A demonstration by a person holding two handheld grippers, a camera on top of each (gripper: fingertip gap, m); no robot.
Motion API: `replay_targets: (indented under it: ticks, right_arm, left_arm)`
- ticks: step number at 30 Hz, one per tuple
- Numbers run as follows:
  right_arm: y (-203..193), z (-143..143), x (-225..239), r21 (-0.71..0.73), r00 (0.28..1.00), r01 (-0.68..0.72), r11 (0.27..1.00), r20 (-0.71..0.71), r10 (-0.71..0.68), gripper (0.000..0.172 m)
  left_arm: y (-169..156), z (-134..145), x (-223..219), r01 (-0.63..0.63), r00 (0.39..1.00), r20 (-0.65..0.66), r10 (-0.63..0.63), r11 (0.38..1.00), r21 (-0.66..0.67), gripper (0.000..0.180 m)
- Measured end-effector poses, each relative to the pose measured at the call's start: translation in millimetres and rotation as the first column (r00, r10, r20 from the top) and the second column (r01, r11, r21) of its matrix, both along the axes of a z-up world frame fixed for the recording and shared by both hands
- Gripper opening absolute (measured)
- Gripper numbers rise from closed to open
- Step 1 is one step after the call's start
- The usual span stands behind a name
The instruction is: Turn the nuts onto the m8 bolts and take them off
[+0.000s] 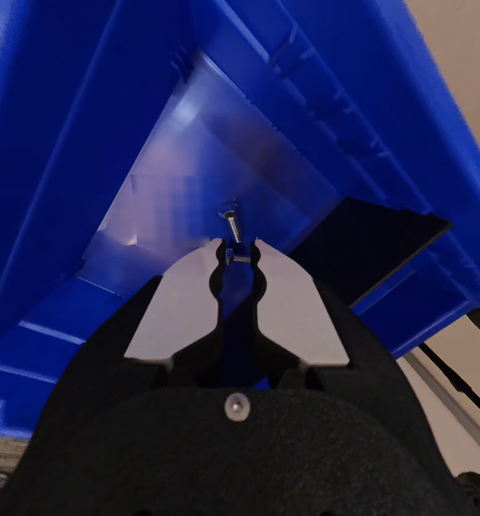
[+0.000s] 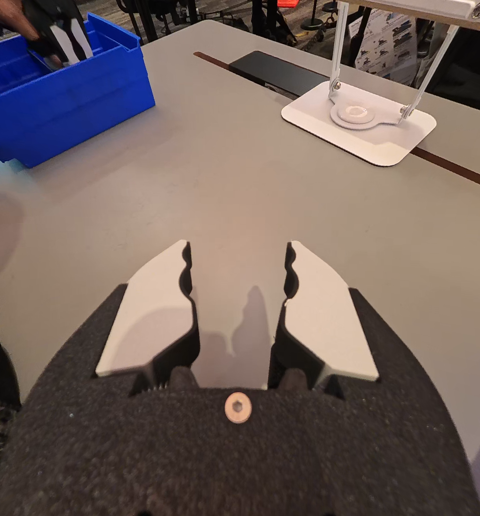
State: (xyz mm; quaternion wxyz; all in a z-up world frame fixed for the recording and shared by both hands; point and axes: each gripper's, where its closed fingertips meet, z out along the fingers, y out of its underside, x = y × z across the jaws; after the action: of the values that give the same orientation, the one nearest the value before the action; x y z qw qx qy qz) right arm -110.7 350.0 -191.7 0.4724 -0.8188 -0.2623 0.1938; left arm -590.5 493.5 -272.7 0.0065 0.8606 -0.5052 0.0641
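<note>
In the left wrist view my left gripper (image 1: 238,251) reaches down into a blue bin (image 1: 93,139). It is shut on a small silver bolt (image 1: 238,259) that lies crosswise between the pads, head against the left pad and thread tip against the right. A second silver bolt (image 1: 231,226) lies on the bin floor just beyond the fingertips. The right wrist view shows the left gripper (image 2: 74,53) inside the bin (image 2: 65,111) at the far left. My right gripper (image 2: 238,245) is open and empty above the grey table (image 2: 233,167). No nuts show in either view.
A black divider plate (image 1: 358,245) stands in the bin to the right of the left gripper. A white stand base (image 2: 358,125) sits on the table at the far right, with a flat black slab (image 2: 275,72) behind it. A hand (image 2: 15,19) holds the left gripper.
</note>
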Motion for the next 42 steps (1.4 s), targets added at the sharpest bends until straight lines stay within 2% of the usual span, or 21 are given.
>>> replay_targets:
  ticks: [1, 17, 34, 42]
  right_arm:
    - [0.0, 0.8, 0.2, 0.002, 1.000, 0.001, 1.000, 0.000, -0.001, 0.064]
    - [-4.5, 11.1, 3.6, 0.036, 1.000, 0.011, 0.999, 0.006, -0.012, 0.065]
    - [-7.3, 15.2, 0.6, 0.046, 1.000, 0.003, 0.999, 0.020, -0.004, 0.065]
    - [-14.0, 19.9, 2.4, 0.063, 1.000, 0.003, 0.998, 0.004, -0.003, 0.064]
  left_arm:
    - [-0.5, -2.7, -1.4, 0.003, 1.000, -0.014, -0.003, 1.000, -0.007, 0.016]
    - [-3.2, -24.9, -3.5, 0.009, 0.994, -0.108, -0.019, 0.996, -0.091, 0.015]
    - [-1.9, -28.7, -5.2, -0.019, 0.991, -0.136, -0.002, 0.988, -0.155, 0.009]
    - [4.1, -19.0, -8.4, -0.033, 0.994, -0.108, 0.024, 0.996, -0.085, 0.008]
